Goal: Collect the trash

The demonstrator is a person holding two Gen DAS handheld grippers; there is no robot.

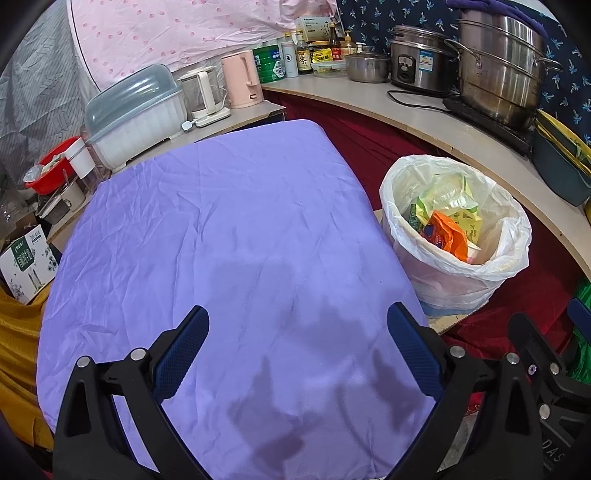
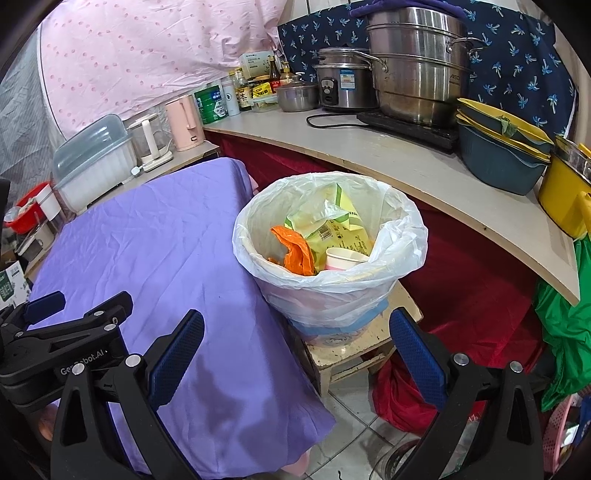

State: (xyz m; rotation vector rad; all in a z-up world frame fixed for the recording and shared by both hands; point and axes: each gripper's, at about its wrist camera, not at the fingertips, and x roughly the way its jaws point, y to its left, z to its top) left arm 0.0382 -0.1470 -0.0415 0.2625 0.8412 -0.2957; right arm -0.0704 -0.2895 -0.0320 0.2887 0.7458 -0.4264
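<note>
From the left wrist we look forward and down over the purple-covered table (image 1: 229, 236), close above it. The right wrist view faces the lined bin (image 2: 328, 258) beside that table. We see both in each view.

Purple tablecloth (image 1: 236, 229), white bin liner (image 2: 402, 236), orange wrapper (image 2: 295, 251), pink dotted sheet (image 1: 177, 33)

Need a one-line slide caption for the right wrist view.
Open right gripper faces lined trash bin holding wrappers and a paper cup, beside purple-covered table.
</note>
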